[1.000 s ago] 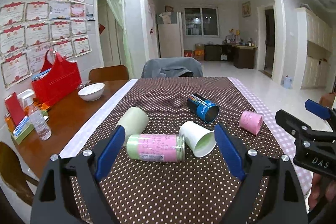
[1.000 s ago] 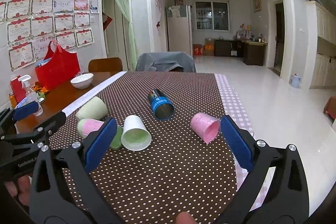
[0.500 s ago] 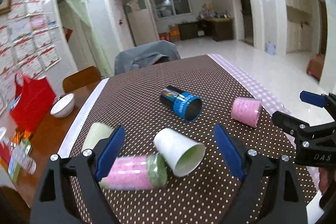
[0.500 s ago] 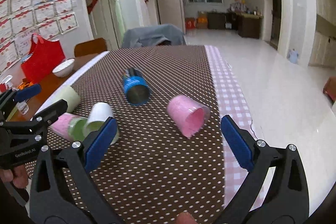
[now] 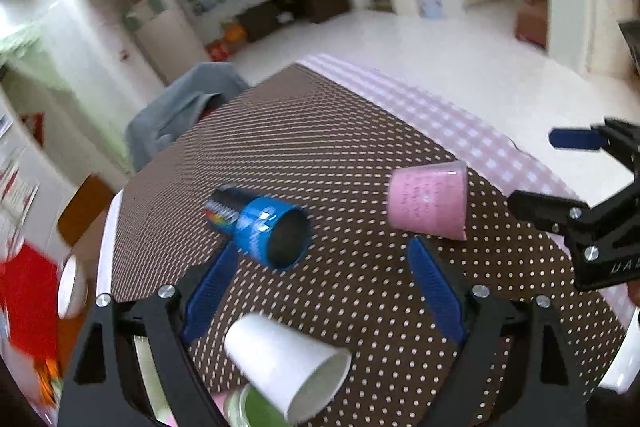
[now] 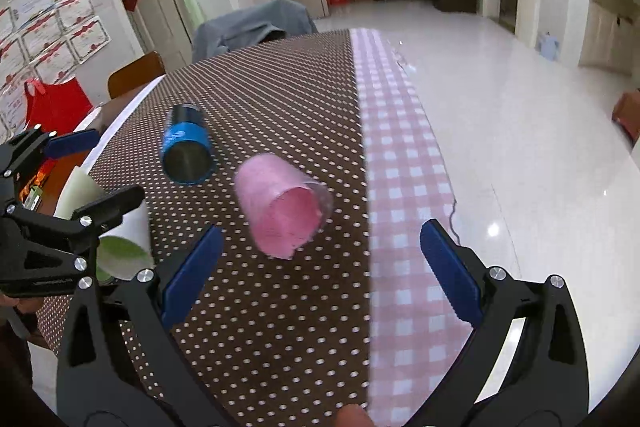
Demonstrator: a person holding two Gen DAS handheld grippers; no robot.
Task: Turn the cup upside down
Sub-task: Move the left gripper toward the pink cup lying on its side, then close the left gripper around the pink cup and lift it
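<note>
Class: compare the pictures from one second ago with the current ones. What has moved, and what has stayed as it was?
Both grippers swung rightward and forward: the left gripper now faces the blue cup, and the right gripper has closed in on the pink cup. Neither took hold of anything. The cups, including the white cup, still lie on their sides; both grippers remain open.

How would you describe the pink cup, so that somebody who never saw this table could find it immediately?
Start from the brown dotted tablecloth and follow it to the side where the pink checked strip begins. Just before that strip the pink cup lies on its side, directly ahead of the open right gripper. Its neighbour, the blue cup, also lies on its side, but only this one is pink.
</note>
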